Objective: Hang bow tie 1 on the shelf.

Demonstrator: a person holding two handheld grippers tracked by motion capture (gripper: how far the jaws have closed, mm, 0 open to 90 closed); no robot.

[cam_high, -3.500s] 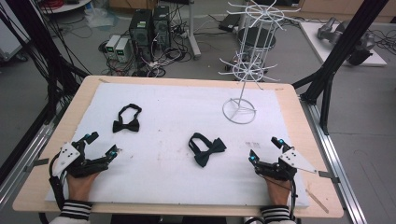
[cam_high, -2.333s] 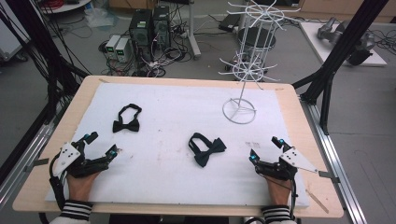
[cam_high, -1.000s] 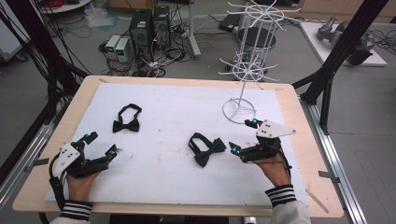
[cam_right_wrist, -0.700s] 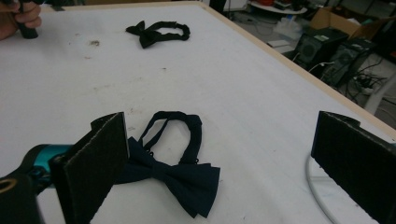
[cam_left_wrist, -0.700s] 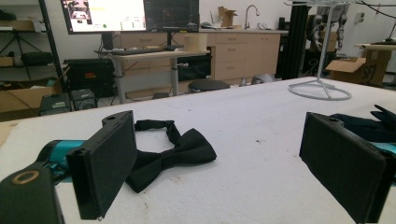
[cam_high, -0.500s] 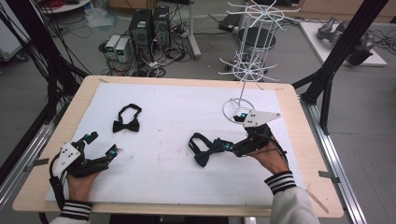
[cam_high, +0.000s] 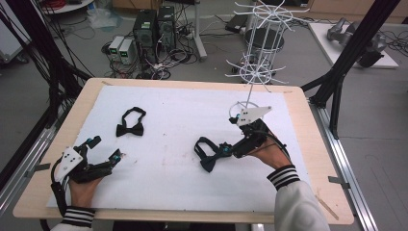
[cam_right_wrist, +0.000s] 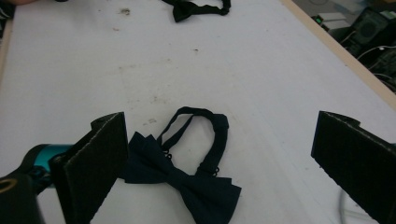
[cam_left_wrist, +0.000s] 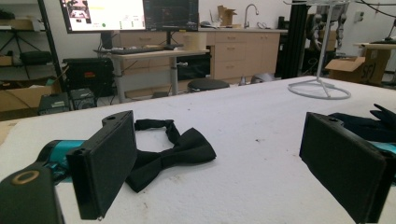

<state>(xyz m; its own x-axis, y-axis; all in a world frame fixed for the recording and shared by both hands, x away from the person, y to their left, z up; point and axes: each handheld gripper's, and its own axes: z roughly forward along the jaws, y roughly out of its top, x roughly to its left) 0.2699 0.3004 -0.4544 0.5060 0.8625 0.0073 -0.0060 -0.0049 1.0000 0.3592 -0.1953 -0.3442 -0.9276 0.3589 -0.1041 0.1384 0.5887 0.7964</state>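
Observation:
A dark bow tie [cam_high: 208, 153] with its neck strap lies near the middle of the white table cover [cam_high: 183, 110]. My right gripper [cam_high: 229, 135] hovers just to its right, open, and its own view shows the bow tie [cam_right_wrist: 187, 172] low between the two jaws of the right gripper [cam_right_wrist: 224, 154], not touched. A second black bow tie [cam_high: 131, 122] lies further left. My left gripper [cam_high: 106, 147] rests open near the front left edge. In its view the left gripper [cam_left_wrist: 219, 154] points toward that second bow tie [cam_left_wrist: 173, 149], a short way ahead.
A white wire display rack [cam_high: 255, 48] stands at the back right on a round wire base [cam_high: 245, 108], which appears again as the ring base [cam_left_wrist: 319, 91]. The far bow tie [cam_right_wrist: 196, 7] lies at the top of the right gripper view. Beyond the table are computers and cables on the floor.
My right gripper has left the front right edge and moved left and forward, up to the middle bow tie. The left gripper and both bow ties have stayed put.

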